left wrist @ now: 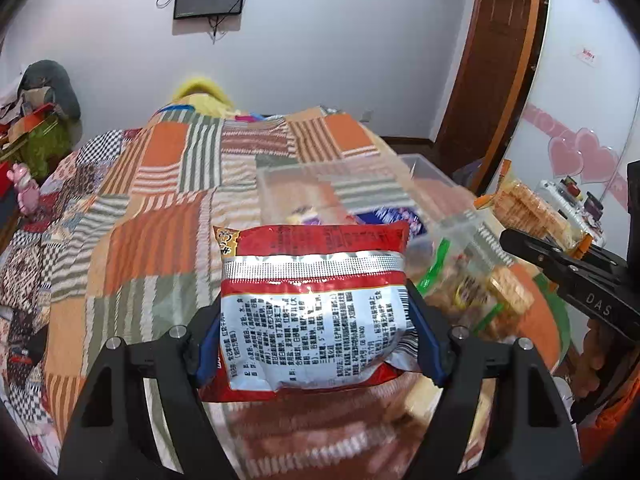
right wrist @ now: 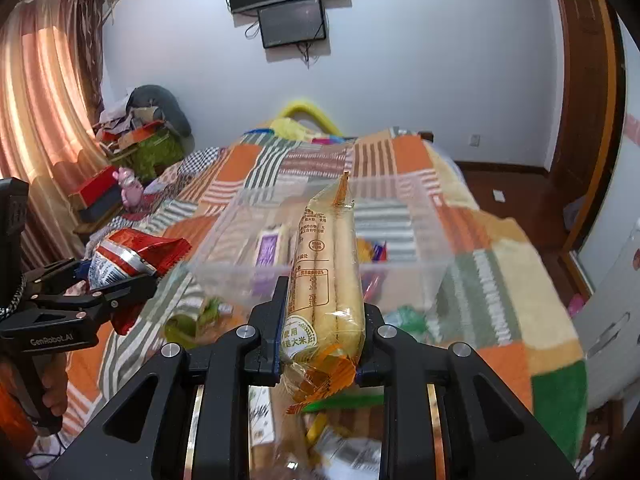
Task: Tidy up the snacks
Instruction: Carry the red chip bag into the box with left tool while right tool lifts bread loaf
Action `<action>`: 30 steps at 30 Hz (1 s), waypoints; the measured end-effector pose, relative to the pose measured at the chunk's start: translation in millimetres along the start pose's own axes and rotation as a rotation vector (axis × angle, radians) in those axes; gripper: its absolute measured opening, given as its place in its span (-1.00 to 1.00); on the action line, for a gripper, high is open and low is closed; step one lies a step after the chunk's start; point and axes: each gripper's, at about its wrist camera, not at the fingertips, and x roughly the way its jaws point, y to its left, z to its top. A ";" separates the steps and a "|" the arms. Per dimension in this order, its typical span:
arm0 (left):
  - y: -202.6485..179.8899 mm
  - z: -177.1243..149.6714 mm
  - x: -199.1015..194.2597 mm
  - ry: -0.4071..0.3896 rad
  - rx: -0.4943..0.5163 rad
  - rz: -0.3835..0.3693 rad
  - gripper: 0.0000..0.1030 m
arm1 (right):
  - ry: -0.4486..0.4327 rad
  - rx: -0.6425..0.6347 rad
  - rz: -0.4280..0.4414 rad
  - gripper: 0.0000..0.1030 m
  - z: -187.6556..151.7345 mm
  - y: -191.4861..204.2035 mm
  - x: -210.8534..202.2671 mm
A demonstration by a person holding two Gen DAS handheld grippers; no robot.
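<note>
My left gripper [left wrist: 316, 344] is shut on a red and silver snack packet [left wrist: 314, 300], held above the bed in front of a clear plastic bin [left wrist: 424, 168]. The packet also shows in the right wrist view [right wrist: 132, 258], in the left gripper [right wrist: 100, 292]. My right gripper [right wrist: 322, 332] is shut on a long clear pack of rice crackers [right wrist: 326, 276], held upright just before the clear bin [right wrist: 412, 240]. In the left wrist view the right gripper [left wrist: 568, 268] shows with the cracker pack [left wrist: 524, 208]. Several snacks lie inside the bin.
A patchwork bedspread [left wrist: 160, 208] covers the bed under the bin. More loose snack packs [right wrist: 208, 312] lie on the bed below my grippers. A cluttered pile [right wrist: 140, 132] stands at the far left by the curtain. A wooden door frame [right wrist: 584, 100] is on the right.
</note>
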 end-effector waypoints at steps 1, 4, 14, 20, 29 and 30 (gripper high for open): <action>-0.8 2.7 2.2 -0.005 0.003 -0.004 0.49 | -0.010 -0.002 -0.005 -0.58 3.1 -1.0 -0.4; -6.4 15.0 13.4 -0.013 0.014 -0.008 0.49 | -0.035 0.000 -0.019 -0.58 10.6 -5.2 -0.3; -21.6 50.9 54.4 -0.017 0.034 -0.043 0.49 | -0.042 0.002 -0.032 -0.58 32.1 -19.1 19.5; -27.1 66.1 82.7 0.005 0.044 -0.040 0.50 | -0.004 -0.002 -0.036 -0.58 37.4 -25.2 42.0; -27.0 70.2 130.1 0.109 0.030 -0.048 0.53 | 0.102 0.047 -0.030 -0.57 38.6 -43.8 73.6; -26.7 69.3 133.8 0.115 0.029 -0.044 0.54 | 0.110 0.046 -0.031 -0.57 38.2 -44.4 75.6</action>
